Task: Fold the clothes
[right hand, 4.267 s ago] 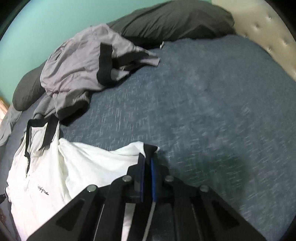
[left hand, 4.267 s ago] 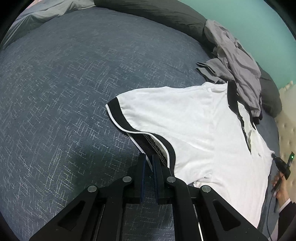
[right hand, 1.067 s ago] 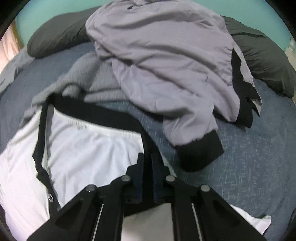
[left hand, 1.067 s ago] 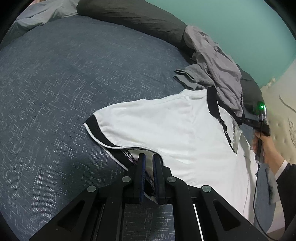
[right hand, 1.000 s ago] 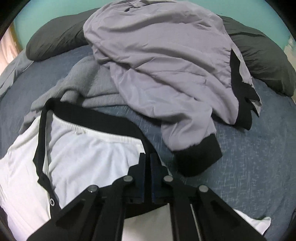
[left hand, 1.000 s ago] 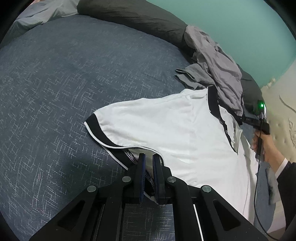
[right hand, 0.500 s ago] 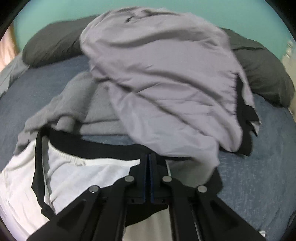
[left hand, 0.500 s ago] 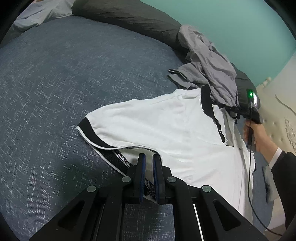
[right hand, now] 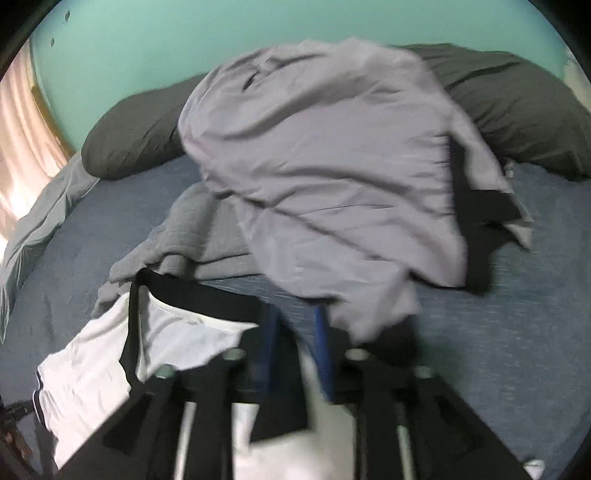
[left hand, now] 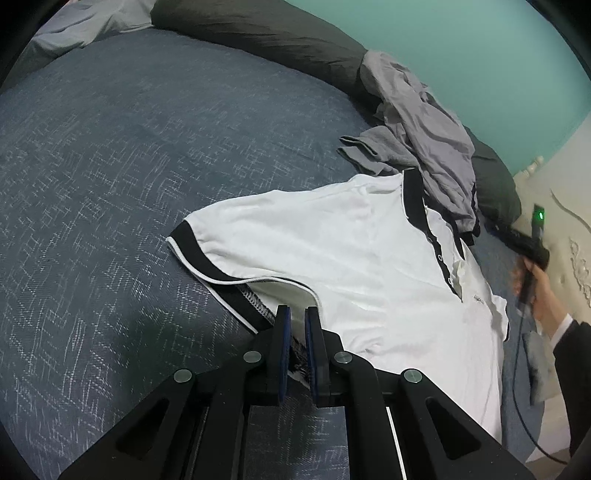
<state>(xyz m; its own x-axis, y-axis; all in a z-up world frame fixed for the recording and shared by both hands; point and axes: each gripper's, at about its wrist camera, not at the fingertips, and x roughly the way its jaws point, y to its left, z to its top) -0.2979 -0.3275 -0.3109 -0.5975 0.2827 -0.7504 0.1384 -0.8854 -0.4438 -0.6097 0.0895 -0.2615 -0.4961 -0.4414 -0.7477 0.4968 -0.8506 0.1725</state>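
White polo shirt (left hand: pixel 332 254) lies spread front-up on the bed (left hand: pixel 110 166), lower centre-right of the left view, collar toward the grey clothes pile (left hand: pixel 424 147) at upper right. Left gripper (left hand: pixel 296 321) is clamped on the sleeve hem at the underarm. Right gripper (right hand: pixel 295 325), blurred, stands apart over the collar with nothing between its fingers. Judgement: keep the left pinch firm, lift low, carry the sleeve inward; right should regrasp near the shoulder, clear of the grey pile.

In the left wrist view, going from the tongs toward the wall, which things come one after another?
left tongs → white polo shirt → grey garment pile → dark pillow → teal wall
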